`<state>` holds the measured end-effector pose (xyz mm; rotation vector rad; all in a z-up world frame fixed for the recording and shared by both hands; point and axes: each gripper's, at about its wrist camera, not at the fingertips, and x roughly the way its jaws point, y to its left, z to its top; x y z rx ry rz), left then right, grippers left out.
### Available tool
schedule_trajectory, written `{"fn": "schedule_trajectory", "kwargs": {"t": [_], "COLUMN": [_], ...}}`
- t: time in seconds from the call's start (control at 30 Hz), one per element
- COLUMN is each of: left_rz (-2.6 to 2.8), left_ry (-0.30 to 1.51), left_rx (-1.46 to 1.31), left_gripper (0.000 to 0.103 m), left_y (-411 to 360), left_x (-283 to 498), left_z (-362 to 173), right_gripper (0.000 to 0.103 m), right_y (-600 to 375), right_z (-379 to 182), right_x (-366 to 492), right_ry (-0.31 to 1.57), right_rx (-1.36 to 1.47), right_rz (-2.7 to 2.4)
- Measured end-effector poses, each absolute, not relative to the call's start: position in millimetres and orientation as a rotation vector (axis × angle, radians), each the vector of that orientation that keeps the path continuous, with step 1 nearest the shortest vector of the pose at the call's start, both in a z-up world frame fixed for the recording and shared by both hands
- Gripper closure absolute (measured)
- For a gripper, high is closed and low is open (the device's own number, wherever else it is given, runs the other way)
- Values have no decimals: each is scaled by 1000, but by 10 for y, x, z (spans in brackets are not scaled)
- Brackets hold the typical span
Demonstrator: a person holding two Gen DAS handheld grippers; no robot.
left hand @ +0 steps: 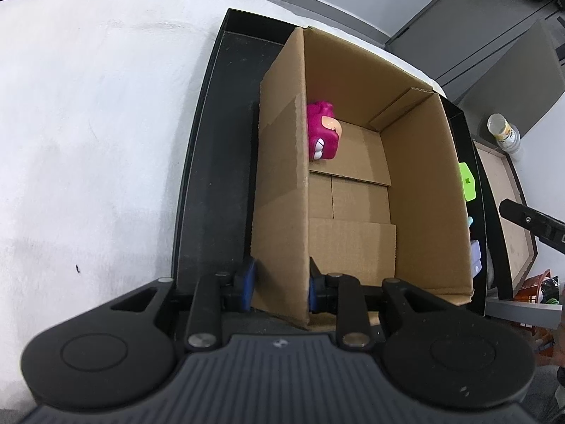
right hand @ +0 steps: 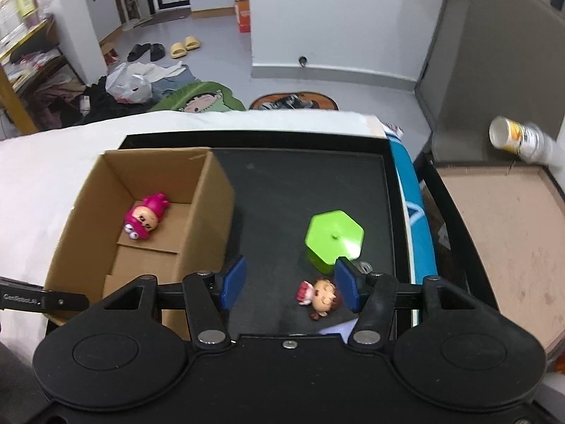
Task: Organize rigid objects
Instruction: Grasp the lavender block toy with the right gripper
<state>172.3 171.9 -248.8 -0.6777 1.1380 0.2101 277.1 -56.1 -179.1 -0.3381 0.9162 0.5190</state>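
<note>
An open cardboard box [left hand: 353,162] [right hand: 148,233] stands on a black tray [right hand: 300,183]. A pink toy figure [left hand: 322,130] [right hand: 146,216] lies on the box floor at its far end. My left gripper [left hand: 280,284] is shut on the box's near-left wall, one blue pad on each side of it. My right gripper [right hand: 287,284] hangs open over the tray to the right of the box, with nothing pressed between its pads. A small brown-haired doll [right hand: 319,298] lies on the tray below its right pad. A green hexagonal block [right hand: 333,238] [left hand: 467,182] stands just beyond.
The tray rests on a white cloth-covered table [left hand: 88,123]. A brown board [right hand: 501,243] and a tilted can [right hand: 519,139] are to the right. A blue strip [right hand: 416,219] runs along the tray's right edge. Pale toys [left hand: 475,258] lie right of the box.
</note>
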Motion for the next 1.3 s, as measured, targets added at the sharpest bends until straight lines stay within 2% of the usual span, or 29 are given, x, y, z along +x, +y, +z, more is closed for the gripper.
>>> {"fn": "schedule_trajectory", "kwargs": {"t": [0.5,1.07,1.2,1.3], "left_rz": [249,259,260,263], "left_ry": [1159,1167,1168,1170], "left_rx": [-640,-590,-576,-559], "left_gripper": [76,76,76,76], "left_y": [1701,1697,1703,1697], "left_x": [1749,1766,1773,1776], "left_z": [-2449,-2442,-2459,-2471], "right_gripper": [43,43,46,55], "right_y": [-815,-758,-736,-732], "right_z": [-2143,-2581,-2626,-2628], "right_x": [2981,3060,3034,2996], "right_ry": [1076,1211,1218,1228], "right_rx": [-342,-455,-477,-476], "right_rz": [461,374,367,384]}}
